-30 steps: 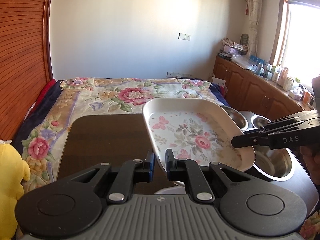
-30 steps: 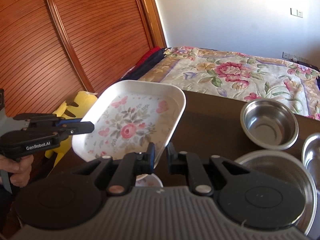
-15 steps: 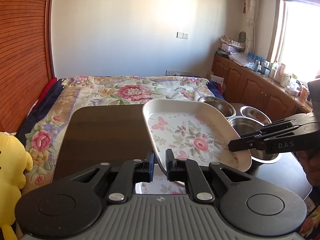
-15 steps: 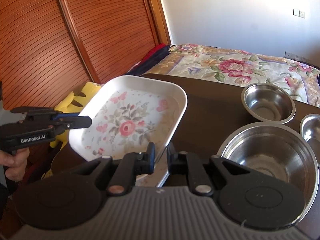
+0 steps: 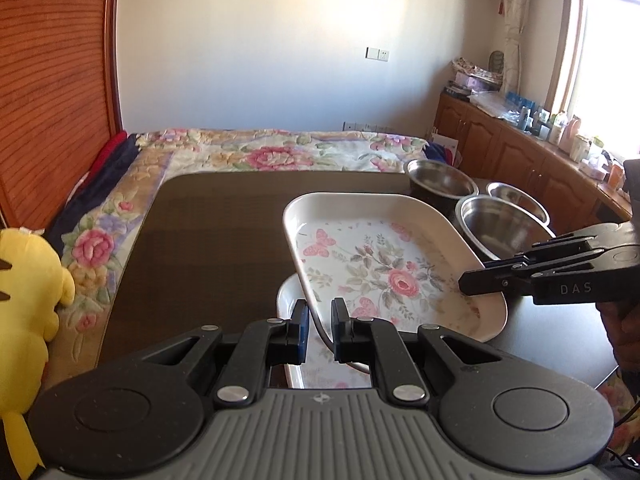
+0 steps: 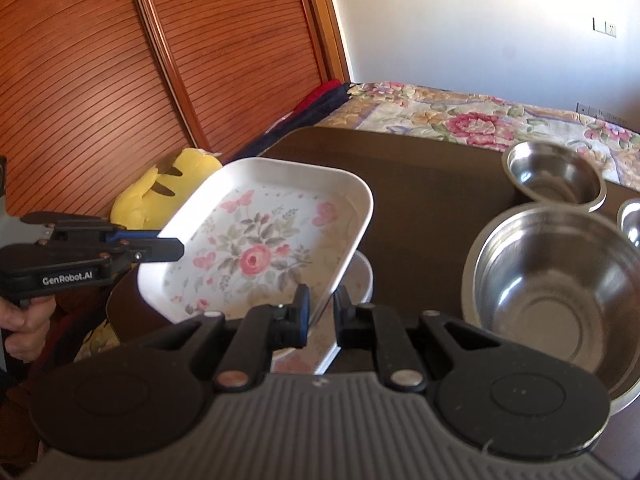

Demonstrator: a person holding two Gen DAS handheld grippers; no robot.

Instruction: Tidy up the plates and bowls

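A white rectangular tray with a rose print [image 5: 384, 264] [image 6: 260, 248] hangs tilted just above the dark table [image 5: 216, 232]. My left gripper [image 5: 319, 312] is shut on its near-left rim. My right gripper [image 6: 322, 300] is shut on the opposite rim, and shows from the side in the left wrist view. Under the tray lies a second floral plate [image 5: 286, 296] [image 6: 362, 280], mostly hidden. Three steel bowls stand to the right: a large bowl [image 6: 552, 292] [image 5: 500, 228], a small bowl [image 6: 554, 176] behind it, and a third bowl [image 5: 516, 200].
A yellow plush toy [image 5: 24, 300] [image 6: 168, 184] sits off the table's left edge. A bed with a floral cover [image 5: 272, 156] lies beyond the table. Wooden cabinets with clutter [image 5: 520, 160] line the right wall. A slatted wooden panel [image 6: 120, 60] stands on the left.
Both grippers have brought the tray down toward the table, and the floral plate beneath it has come into view. The bowls now show beside the tray rather than under it.
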